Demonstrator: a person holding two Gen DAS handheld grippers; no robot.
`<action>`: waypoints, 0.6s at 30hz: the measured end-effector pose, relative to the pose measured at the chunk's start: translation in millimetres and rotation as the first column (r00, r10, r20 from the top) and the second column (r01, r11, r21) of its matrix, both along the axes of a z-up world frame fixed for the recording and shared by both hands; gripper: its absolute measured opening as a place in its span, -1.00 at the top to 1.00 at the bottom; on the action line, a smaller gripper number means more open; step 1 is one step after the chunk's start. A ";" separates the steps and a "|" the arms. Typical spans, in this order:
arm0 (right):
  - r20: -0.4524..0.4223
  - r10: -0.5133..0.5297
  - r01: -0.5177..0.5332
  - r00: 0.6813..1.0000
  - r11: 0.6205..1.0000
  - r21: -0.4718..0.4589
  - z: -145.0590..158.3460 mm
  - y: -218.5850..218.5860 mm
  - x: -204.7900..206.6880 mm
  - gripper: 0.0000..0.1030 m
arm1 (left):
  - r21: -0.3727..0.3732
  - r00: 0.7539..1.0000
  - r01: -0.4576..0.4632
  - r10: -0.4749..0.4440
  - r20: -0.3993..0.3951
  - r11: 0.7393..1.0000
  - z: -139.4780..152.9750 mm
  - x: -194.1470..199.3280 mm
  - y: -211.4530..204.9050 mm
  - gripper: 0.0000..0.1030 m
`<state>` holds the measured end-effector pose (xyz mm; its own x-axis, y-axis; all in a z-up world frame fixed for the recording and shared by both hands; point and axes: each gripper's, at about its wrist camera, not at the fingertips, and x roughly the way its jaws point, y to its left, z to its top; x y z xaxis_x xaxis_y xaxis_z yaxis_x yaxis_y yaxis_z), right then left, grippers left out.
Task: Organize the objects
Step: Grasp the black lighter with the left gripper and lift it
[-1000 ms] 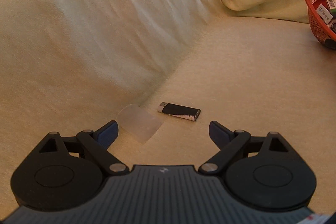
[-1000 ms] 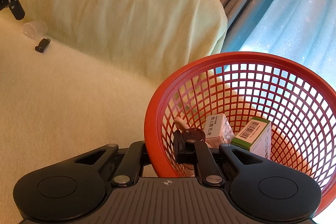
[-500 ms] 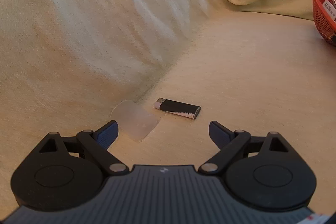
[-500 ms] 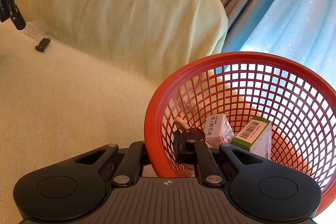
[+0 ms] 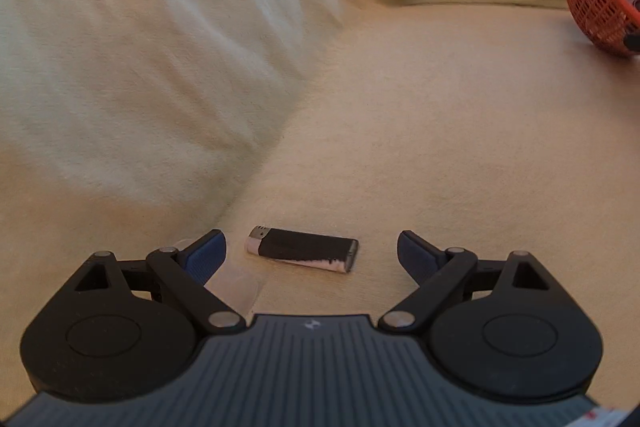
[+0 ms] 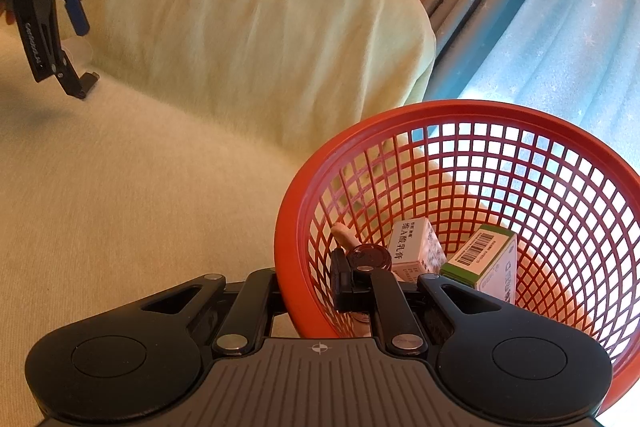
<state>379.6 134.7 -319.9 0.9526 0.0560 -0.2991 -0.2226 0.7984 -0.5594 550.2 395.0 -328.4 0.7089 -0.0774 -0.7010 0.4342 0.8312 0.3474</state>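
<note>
pink box (image 6: 416, 247): 维A酸乳膏 | green box (image 6: 482, 259): barcode, digits unreadable

Black-and-white lighter (image 5: 302, 250), red mesh basket (image 6: 304, 203), cream cover (image 5: 440, 147).

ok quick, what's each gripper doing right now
left gripper: open, empty, jaws either side of the black lighter on the couch.
right gripper: shut on the rim of the red basket.

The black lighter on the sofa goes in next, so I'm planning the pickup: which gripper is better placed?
Left. The left gripper is open with the black lighter between its fingers, while the right gripper is shut on the red mesh basket rim.
</note>
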 end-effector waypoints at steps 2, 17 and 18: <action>-0.001 0.001 -0.001 1.000 1.000 -0.003 -0.1 0.6 0.6 0.86 | 0.003 0.999 0.032 -0.032 -0.041 0.999 -3.9 11.5 6.2 -0.76; 0.000 0.013 -0.013 1.000 1.000 -0.002 1.8 -1.0 2.2 0.86 | -0.185 0.964 0.063 -0.108 -0.243 0.981 -16.2 66.4 38.0 -0.57; 0.000 0.012 -0.012 1.000 1.000 -0.003 1.5 -1.1 2.2 0.86 | -0.165 0.967 0.064 -0.102 -0.232 0.984 -14.4 62.9 34.4 -0.56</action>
